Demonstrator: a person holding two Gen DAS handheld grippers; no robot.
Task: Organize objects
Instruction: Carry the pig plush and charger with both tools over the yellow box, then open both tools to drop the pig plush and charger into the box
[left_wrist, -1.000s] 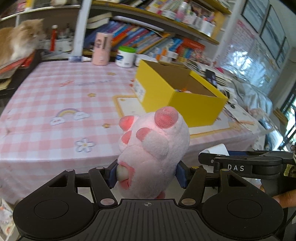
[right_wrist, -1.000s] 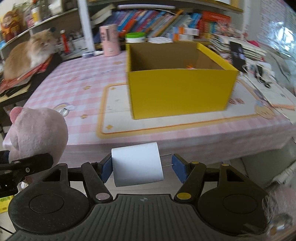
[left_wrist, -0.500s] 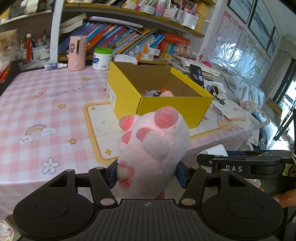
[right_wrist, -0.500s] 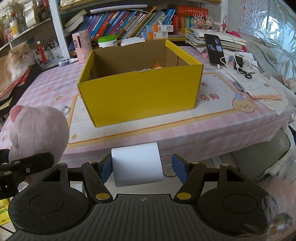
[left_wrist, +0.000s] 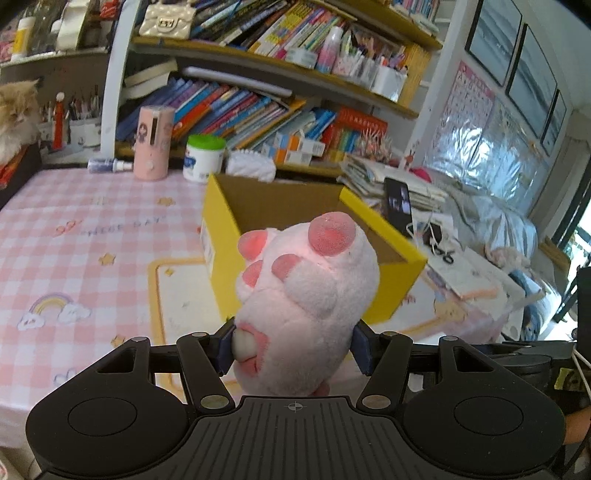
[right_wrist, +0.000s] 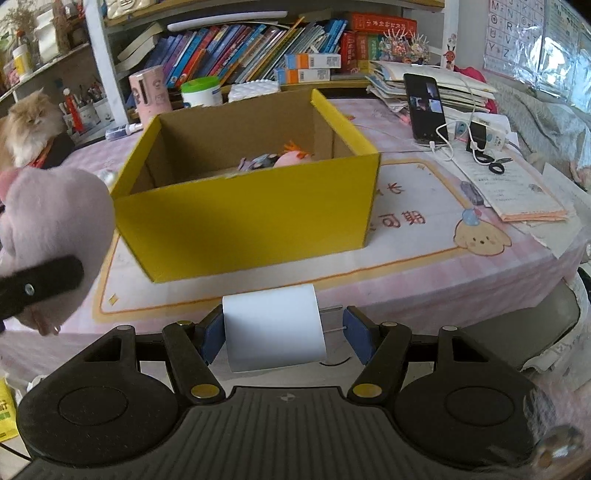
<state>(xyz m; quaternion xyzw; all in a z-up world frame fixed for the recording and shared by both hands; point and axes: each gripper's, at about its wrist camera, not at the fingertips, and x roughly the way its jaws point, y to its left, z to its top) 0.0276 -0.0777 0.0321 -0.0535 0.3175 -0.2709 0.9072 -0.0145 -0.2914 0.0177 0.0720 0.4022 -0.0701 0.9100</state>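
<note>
Open yellow cardboard box (right_wrist: 243, 206) loomed nearer than before: left gripper (left_wrist: 293, 341) clamped pink plush paw (left_wrist: 310, 295), right gripper (right_wrist: 282, 334) pinched white plug-in charger (right_wrist: 273, 326), both short of it, deposit pending.

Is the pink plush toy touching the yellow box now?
Apart. The right wrist view shows the plush toy held left of the yellow box, outside it.

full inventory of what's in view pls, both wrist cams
plush paw: 1, pink, clamped in left gripper
charger: 1, white, clamped in right gripper
box: 1, yellow, open, on table
toys: a few, pink and grey, inside box
table: 1, pink checked cloth
cat: 1, ginger, far left
phone: 1, black, propped right of box
books: many, shelves behind
left gripper: black, blue pads
right gripper: black, blue pads
</note>
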